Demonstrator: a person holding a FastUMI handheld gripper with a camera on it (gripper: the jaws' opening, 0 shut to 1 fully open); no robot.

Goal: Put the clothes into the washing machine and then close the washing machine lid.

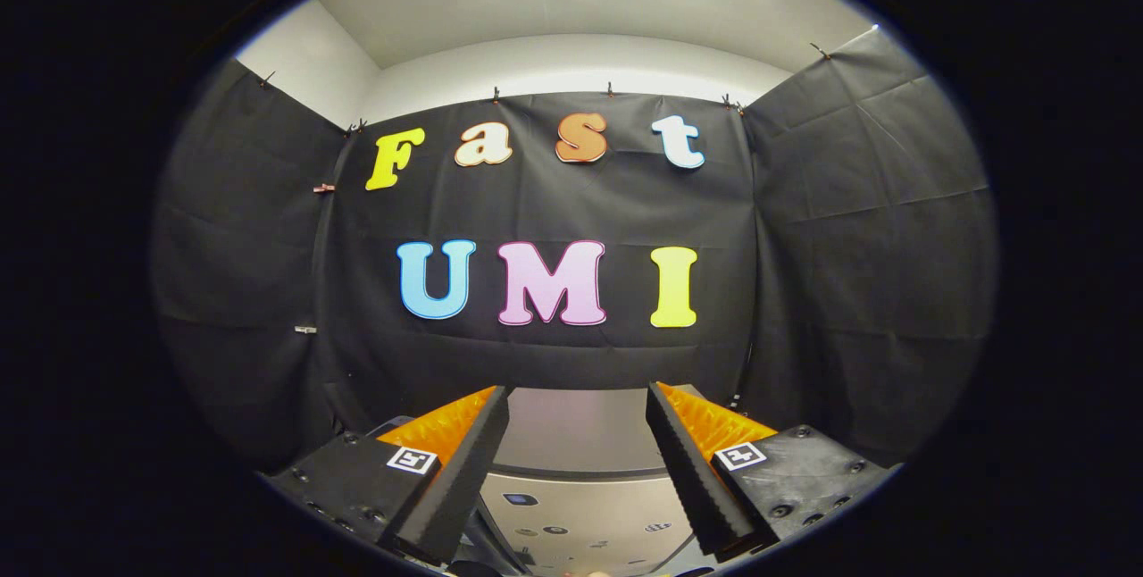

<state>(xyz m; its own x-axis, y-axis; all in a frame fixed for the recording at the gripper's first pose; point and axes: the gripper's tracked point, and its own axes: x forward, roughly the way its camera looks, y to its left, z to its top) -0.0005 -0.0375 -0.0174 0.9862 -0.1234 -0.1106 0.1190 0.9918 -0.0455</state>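
My gripper (578, 394) stands open, its two fingers spread wide with nothing between them. Below and between the fingers lies the top of a silvery-grey washing machine (576, 434). Its flat lid surface reaches back to the booth wall. Nearer to me is its control panel (580, 523) with small buttons and a little display. The fingers hover above the machine, pointed at the back wall. I cannot tell from here whether the lid is up or down.
Black cloth walls (857, 229) close the booth at the back and on both sides, right behind the machine. A white ceiling (571, 14) with a bright light runs above.
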